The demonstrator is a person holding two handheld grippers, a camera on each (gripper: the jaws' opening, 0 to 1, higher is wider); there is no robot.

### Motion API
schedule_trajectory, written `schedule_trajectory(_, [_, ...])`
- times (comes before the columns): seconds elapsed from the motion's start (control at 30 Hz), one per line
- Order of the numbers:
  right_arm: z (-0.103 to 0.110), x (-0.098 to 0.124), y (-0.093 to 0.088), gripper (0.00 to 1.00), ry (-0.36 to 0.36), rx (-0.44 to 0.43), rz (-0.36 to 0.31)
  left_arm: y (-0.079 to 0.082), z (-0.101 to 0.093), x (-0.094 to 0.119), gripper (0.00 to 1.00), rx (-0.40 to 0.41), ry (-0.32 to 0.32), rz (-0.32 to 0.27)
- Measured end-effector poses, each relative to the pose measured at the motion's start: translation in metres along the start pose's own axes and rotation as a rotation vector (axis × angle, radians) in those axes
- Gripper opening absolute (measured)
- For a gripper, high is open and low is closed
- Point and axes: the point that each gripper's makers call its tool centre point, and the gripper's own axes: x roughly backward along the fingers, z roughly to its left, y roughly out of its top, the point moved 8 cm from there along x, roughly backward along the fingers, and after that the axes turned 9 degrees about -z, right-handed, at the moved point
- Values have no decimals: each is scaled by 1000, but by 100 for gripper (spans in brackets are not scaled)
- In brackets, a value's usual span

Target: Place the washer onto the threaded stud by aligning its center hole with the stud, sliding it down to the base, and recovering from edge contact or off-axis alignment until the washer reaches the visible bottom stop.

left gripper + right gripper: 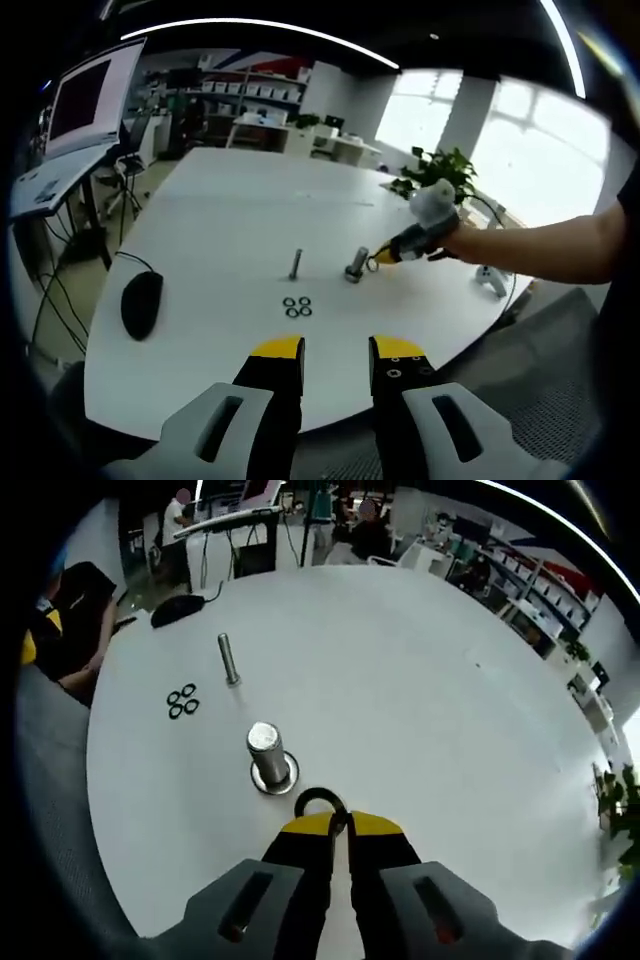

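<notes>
In the left gripper view, the left gripper [336, 352] rises from the bottom centre with its yellow-tipped jaws parted and nothing between them. Above it lies a white table [230, 210]. 3 spare washers [297, 307] sit clustered mid-frame, a slim stud [296, 264] stands just above them, and a thick stud [356, 266] is to its right. The right gripper [378, 261] reaches in from the right. A black mouse [141, 304] lies at left, a monitor [90, 100] at upper left, a potted plant [440, 172] and bright windows [520, 150] at upper right.

In the right gripper view, the right gripper [340, 826] at bottom centre pinches a washer [318, 802] by its edge, jaws nearly closed, just beside the thick stud [267, 748] and its base collar. The slim stud [229, 660] and spare washers [182, 701] stand upper left on the table [430, 700]; shelving [540, 575] lines the upper right.
</notes>
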Motion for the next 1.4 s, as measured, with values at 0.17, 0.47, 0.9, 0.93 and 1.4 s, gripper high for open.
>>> schedule_trajectory(0.17, [-1,6,1,6,-9,40,-1,0,0,0,23,-2,-2,0])
schedule_trajectory(0.47, [-2,18,7,6,-27,98,-8,0,0,0,23,-3,-4,-4])
schedule_trajectory(0.9, [0,35,25,6,-31,111,-71,0,-1,0,23,-5,-7,-7])
schedule_trajectory(0.93, [-1,37,26,6,-34,109,-81,0,-1,0,23,-5,-7,-6])
schedule_trajectory(1.4, [-3,53,52,6,-27,-20,-214,1,0,0,23,-4,-5,-10])
